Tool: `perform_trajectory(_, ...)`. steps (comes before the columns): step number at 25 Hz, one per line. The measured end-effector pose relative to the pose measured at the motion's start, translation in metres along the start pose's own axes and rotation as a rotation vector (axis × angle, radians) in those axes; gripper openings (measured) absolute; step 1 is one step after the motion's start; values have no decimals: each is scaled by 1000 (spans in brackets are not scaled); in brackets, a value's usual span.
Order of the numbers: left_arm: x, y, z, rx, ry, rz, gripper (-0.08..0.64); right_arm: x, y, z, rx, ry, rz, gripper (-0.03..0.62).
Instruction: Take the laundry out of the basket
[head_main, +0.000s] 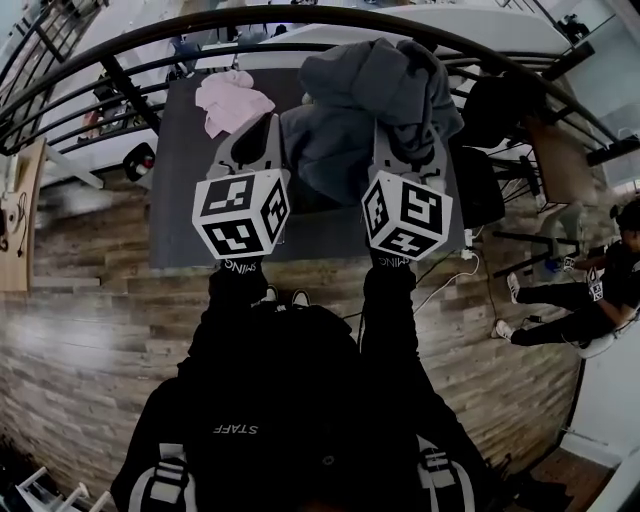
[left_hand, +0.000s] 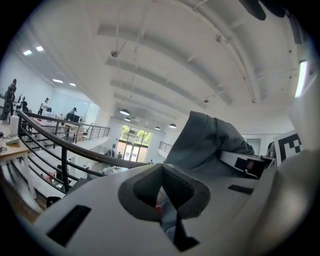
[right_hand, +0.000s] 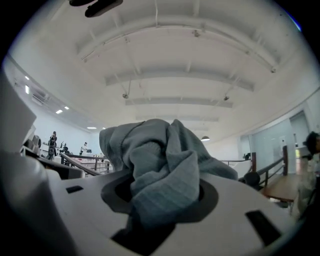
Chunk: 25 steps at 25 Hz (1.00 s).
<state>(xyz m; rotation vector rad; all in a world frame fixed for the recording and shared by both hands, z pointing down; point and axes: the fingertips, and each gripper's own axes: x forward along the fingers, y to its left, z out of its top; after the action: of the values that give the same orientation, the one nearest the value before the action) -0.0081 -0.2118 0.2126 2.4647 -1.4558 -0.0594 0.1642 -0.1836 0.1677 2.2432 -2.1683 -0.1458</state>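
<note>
The left gripper and right gripper are held side by side over a dark grey table, with a grey garment strung between them. In the right gripper view, the right gripper's jaws are clamped on a thick bunch of that garment, which bulges up over the pads. In the left gripper view, the left gripper's pads are nearly together, pinching a thin fold of blue-grey cloth. The rest of the garment spreads off to its right, towards the other gripper. Whether the hanging cloth touches the tabletop cannot be told.

A pink garment lies crumpled on the table's far left part, just beyond the left gripper's tips. The table's near edge runs just in front of the person's shoes, and its left edge borders bare wooden floor. A curved dark railing runs behind the far edge. To the right stand dark chairs, and further out a seated person. Both gripper views look out into open air under a high white ceiling.
</note>
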Motion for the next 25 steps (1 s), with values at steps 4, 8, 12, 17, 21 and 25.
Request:
perform_trajectory(4, -2, -11, 16, 36, -39, -20, -3, -11, -5, 20, 31, -65, -55, 187)
perform_trajectory(8, -2, -14, 30, 77, -72, -18, -3, -17, -4, 33, 35, -94, -74, 190)
perform_trajectory(12, -1, -17, 42, 92, -101, -26, -3, -19, -4, 41, 31, -115, -82, 190)
perform_trajectory(17, 1, -19, 49, 107, -114, -22, -3, -22, -6, 47, 25, -129, -83, 190)
perform_trajectory(21, 0, -23, 54, 116, -122, -23, -3, -24, -11, 55, 28, -146, -93, 190)
perform_trajectory(25, -1, -22, 54, 124, -123, -22, -3, -24, -10, 55, 24, -143, -87, 190)
